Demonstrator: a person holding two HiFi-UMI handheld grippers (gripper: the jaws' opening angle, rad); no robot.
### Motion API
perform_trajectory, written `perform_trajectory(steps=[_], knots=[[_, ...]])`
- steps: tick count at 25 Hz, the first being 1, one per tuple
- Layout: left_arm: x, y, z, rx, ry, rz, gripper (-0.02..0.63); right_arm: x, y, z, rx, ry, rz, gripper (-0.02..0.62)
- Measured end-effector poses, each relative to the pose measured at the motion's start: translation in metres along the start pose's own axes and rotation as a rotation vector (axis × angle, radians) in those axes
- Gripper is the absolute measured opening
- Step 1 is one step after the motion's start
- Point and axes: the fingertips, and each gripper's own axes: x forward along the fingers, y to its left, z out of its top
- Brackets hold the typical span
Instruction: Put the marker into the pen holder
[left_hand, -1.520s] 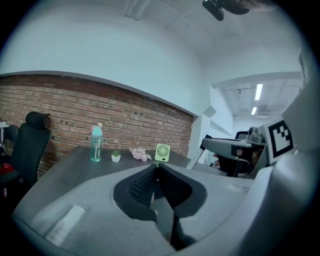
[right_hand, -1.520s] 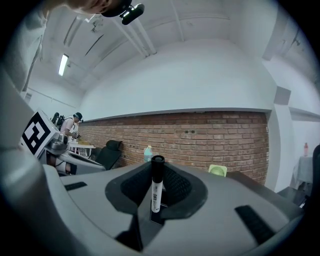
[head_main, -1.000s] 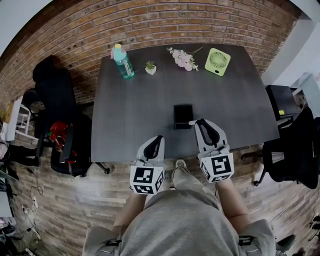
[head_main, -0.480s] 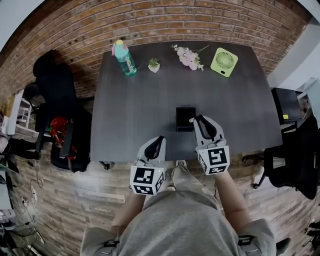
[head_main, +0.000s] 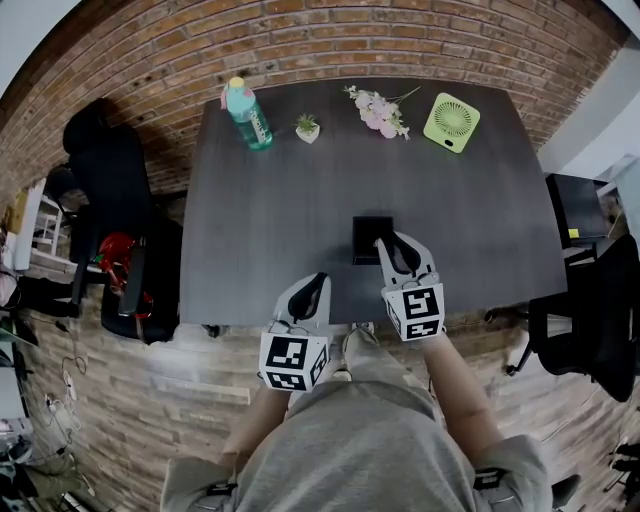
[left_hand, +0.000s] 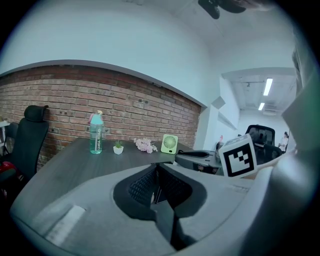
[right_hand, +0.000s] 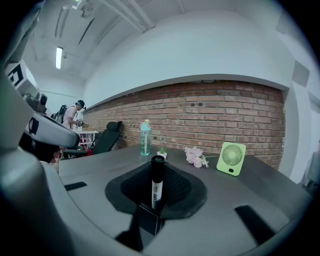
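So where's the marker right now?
Right gripper view, centre: the marker stands upright in the right tongs, at the black pen holder, near the table's front edge.

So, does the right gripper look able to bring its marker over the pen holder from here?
Probably yes. The right gripper holds the marker upright, right beside the pen holder, and nothing on the table stands between them.

Dark grey table (head_main: 300, 220). Along its far edge, left to right:
- teal water bottle (head_main: 246, 113), upright
- small potted plant (head_main: 308, 128), near it
- pink flower sprig (head_main: 378, 112), lying flat
- green desk fan (head_main: 451, 122)

Brick wall (right_hand: 225, 110) beyond. Black office chair (head_main: 105, 190) at left.
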Motion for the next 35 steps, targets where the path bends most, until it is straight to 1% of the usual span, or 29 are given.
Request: perform_trajectory(steps=[16,35], knots=[[0.008,-0.002,-0.002,-0.001,0.007,-0.007,0.026,0.016,-0.002,-0.041,0.014,0.092,-0.009,0.069],[-0.001,-0.005,-0.002,-0.002,0.001,-0.016,0.026,0.006,0.002,-0.044,0.003,0.108,-0.023,0.069]])
